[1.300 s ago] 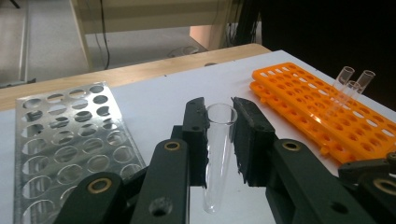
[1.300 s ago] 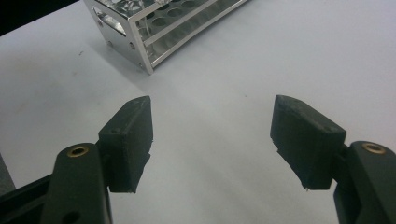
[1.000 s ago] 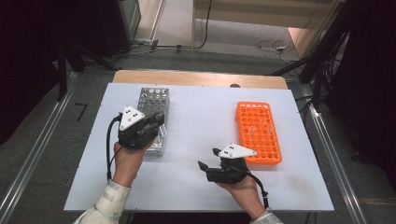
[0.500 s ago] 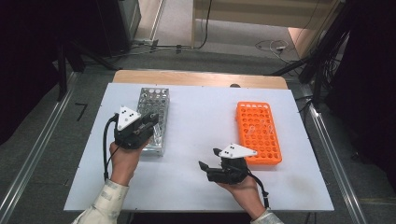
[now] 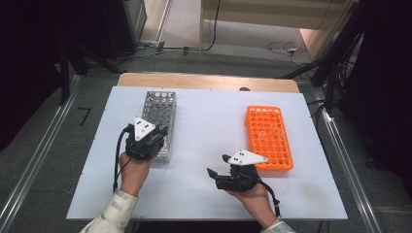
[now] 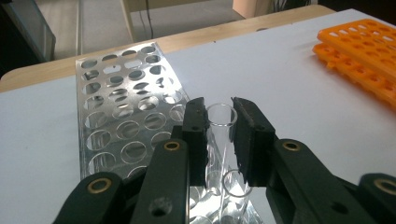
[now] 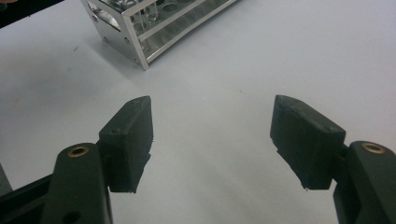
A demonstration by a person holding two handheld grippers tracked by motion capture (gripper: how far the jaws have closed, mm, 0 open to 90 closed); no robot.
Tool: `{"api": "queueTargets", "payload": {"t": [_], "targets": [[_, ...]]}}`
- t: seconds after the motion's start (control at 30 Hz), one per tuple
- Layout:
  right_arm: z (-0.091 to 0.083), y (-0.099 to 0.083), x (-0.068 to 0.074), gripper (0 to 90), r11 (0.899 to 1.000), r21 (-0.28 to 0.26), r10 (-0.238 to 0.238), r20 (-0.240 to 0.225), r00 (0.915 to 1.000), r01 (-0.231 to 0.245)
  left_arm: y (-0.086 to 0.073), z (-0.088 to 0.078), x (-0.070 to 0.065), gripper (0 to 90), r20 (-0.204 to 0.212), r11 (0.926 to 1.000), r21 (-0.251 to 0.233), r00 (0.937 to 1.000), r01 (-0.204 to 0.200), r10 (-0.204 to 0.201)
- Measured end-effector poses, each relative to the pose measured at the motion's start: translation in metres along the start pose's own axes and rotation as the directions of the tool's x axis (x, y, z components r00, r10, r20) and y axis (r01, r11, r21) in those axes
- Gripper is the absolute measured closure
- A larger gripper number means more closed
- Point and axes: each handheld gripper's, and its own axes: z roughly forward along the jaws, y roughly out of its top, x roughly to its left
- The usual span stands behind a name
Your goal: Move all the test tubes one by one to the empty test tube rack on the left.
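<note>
Left gripper (image 6: 219, 135) shifted slightly nearer along metal rack (image 5: 159, 124), clamped on clear glass tube (image 6: 222, 140). Tube upright, empty, open rim up. Right gripper (image 7: 212, 135) unmoved, jaws wide, nothing held.

Left claw (image 6: 219, 135) clamped; right claw (image 7: 212, 135) wide apart.

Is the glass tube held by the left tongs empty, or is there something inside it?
Empty. In the left gripper view the glass tube between the left tongs is clear throughout; no liquid shows.

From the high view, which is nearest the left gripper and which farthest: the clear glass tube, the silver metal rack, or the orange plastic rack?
1. Clear glass tube, clamped between the left gripper jaws.
2. Silver metal rack, directly under it.
3. Orange plastic rack, across the table on the right.
</note>
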Motion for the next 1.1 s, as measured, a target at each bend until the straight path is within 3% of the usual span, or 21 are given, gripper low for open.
{"api": "queueTargets", "payload": {"t": [0.3, 0.6, 0.83, 1.1], "targets": [[-0.001, 0.0, -0.001, 28.5, 1.0, 0.001, 0.0, 0.005, 1.0, 0.0, -0.006, 0.004, 0.0, 74.6, 0.001, 0.999, 0.045, 1.0, 0.007, -0.007], [-0.002, -0.001, -0.002, 28.5, 1.0, 0.001, -0.001, 0.006, 1.0, 0.001, -0.005, 0.002, 0.001, 70.4, 0.029, 0.9992, 0.025, 0.9991, 0.031, -0.032], [-0.007, -0.001, -0.007, 28.5, 1.0, -0.014, 0.011, 0.03, 0.9995, -0.01, 0.0, -0.007, -0.001, 57.5, 0.093, 0.9973, -0.014, 0.9931, 0.073, -0.071], [-0.023, -0.005, -0.028, 29.0, 0.998, -0.042, 0.044, 0.099, 0.9941, -0.04, 0.004, -0.015, -0.012, 36.9, 0.15, 0.9949, -0.03, 0.9846, 0.096, -0.09]]}}
